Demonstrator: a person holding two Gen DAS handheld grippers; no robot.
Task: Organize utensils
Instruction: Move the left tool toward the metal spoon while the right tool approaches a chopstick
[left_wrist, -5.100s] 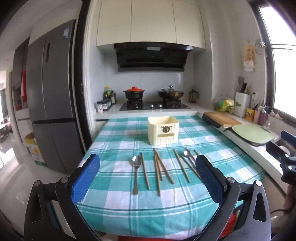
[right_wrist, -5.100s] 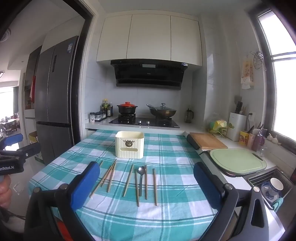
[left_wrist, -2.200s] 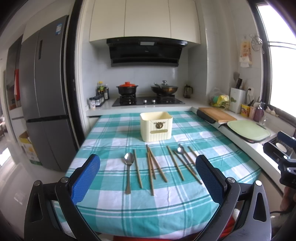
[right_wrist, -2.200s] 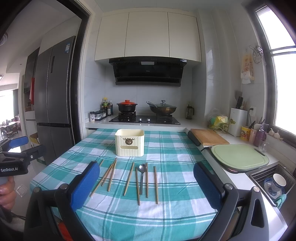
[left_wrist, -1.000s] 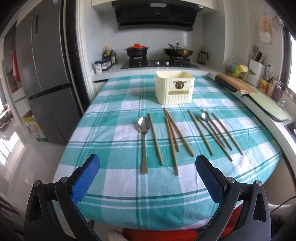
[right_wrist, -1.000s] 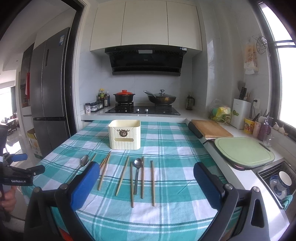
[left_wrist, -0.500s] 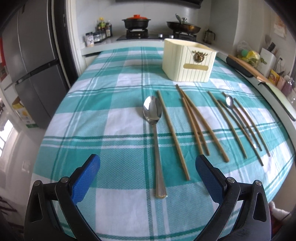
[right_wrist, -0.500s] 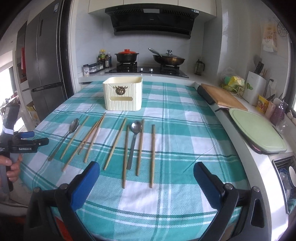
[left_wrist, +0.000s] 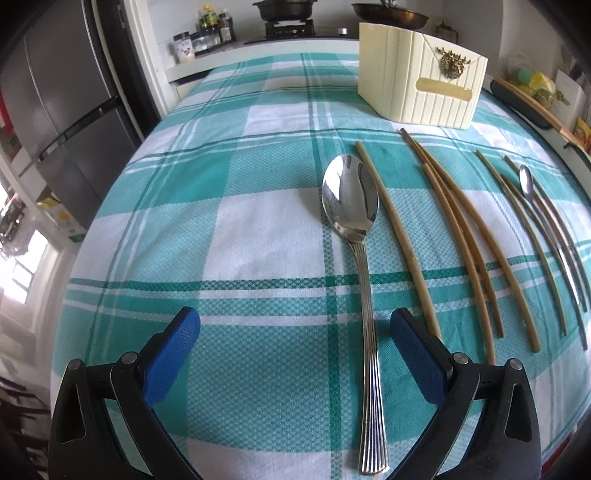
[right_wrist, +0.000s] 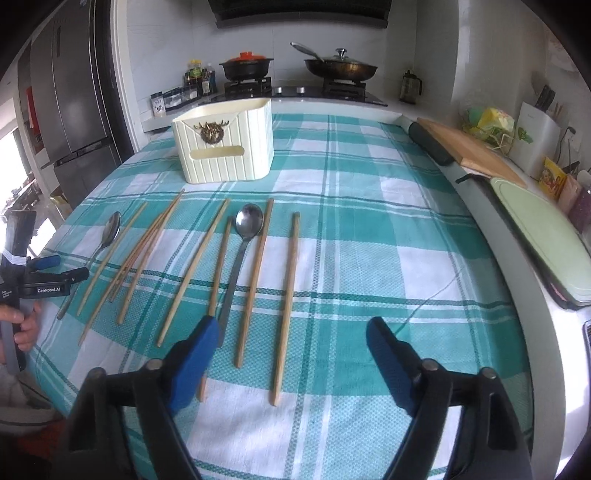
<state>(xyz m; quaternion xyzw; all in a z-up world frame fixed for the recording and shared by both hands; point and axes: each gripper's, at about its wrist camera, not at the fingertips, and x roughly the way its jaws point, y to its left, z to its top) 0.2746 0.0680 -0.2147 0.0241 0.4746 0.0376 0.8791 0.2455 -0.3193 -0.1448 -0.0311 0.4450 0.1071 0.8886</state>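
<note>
In the left wrist view the left gripper (left_wrist: 294, 334) sits low over the green-and-white checked tablecloth (left_wrist: 240, 236), its blue-padded fingers (left_wrist: 171, 350) spread wide with nothing between them but the ribbed handle of a large steel spoon (left_wrist: 356, 236), which runs from bottom centre up to a bowl at mid-frame, nearer the right-hand finger. Just right of it lie bamboo chopsticks (left_wrist: 461, 229) fanned across the cloth, and a second, smaller spoon (left_wrist: 526, 182) among them at the right edge. The cream utensil holder (left_wrist: 421, 92) stands at upper right, apart from the cutlery. In the right wrist view the right gripper (right_wrist: 290, 338) is likewise wide open and empty at lower centre, above the near ends of the chopsticks (right_wrist: 288, 288), with the smaller spoon (right_wrist: 245, 236) at mid-frame and the holder (right_wrist: 225, 147) above it.
</note>
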